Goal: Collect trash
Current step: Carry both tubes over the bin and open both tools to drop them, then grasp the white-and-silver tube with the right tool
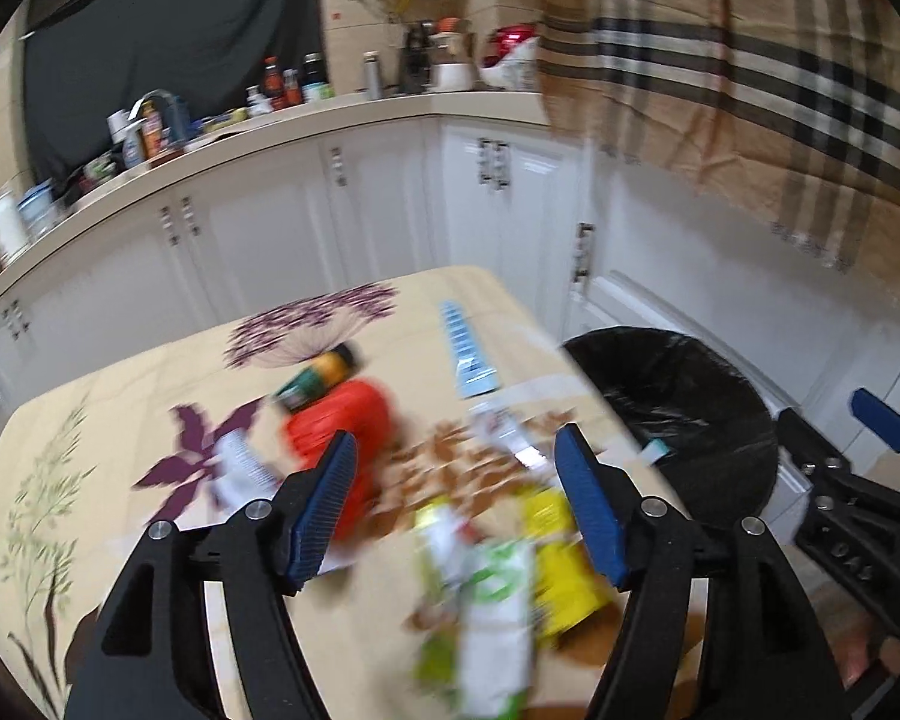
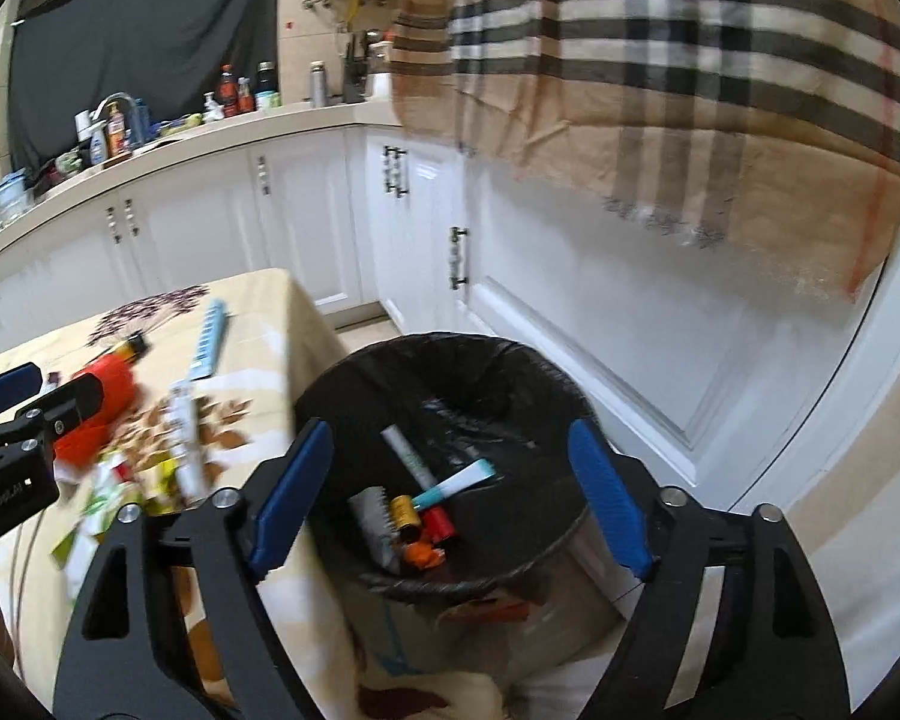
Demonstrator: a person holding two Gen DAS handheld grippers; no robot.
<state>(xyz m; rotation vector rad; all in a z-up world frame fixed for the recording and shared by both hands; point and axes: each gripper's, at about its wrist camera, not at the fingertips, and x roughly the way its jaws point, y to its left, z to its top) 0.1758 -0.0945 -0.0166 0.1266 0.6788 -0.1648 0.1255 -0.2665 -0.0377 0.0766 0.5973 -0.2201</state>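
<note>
Trash lies on a floral table (image 1: 108, 408): a red crumpled bag (image 1: 342, 426), a small can (image 1: 324, 375), a blue strip (image 1: 468, 354), a green-and-white wrapper (image 1: 492, 600) and a yellow packet (image 1: 561, 570). My left gripper (image 1: 456, 468) is open and empty above this pile. A bin with a black liner (image 2: 510, 372) stands right of the table and holds several pieces of trash (image 2: 414, 510). My right gripper (image 2: 450, 456) is open and empty over the bin. The bin also shows in the left wrist view (image 1: 684, 408).
White cabinets (image 1: 390, 210) and a cluttered counter (image 1: 210, 120) run behind the table. A checked cloth (image 2: 690, 90) hangs at the upper right over a white door (image 2: 630, 324). The table's pile also shows in the right wrist view (image 2: 150, 450).
</note>
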